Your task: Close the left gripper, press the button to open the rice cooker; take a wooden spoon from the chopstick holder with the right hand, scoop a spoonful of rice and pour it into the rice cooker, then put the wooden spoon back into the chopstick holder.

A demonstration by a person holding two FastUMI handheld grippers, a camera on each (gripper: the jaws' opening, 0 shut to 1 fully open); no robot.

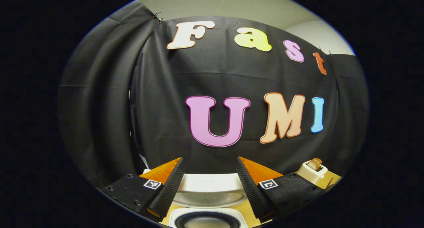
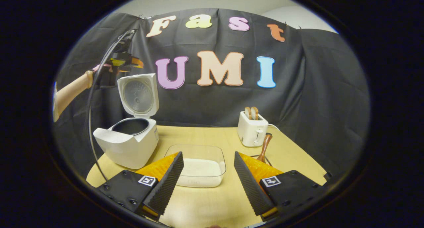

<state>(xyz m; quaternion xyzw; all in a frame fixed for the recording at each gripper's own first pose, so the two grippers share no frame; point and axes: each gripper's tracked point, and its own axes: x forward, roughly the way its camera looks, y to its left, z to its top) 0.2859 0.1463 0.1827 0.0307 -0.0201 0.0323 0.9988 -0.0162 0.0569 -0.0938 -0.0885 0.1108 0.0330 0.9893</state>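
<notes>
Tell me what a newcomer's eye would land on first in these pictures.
First, the white rice cooker at the table's left, its lid standing open over the dark inner pot. Next, the clear container of rice at the near centre, framed by the open right gripper. Then the white toaster by the back wall.

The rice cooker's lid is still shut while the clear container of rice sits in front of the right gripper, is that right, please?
Not quite: the rice cooker has its lid standing open, as the right gripper view shows. The clear container of rice does sit in front of the right gripper.
</notes>
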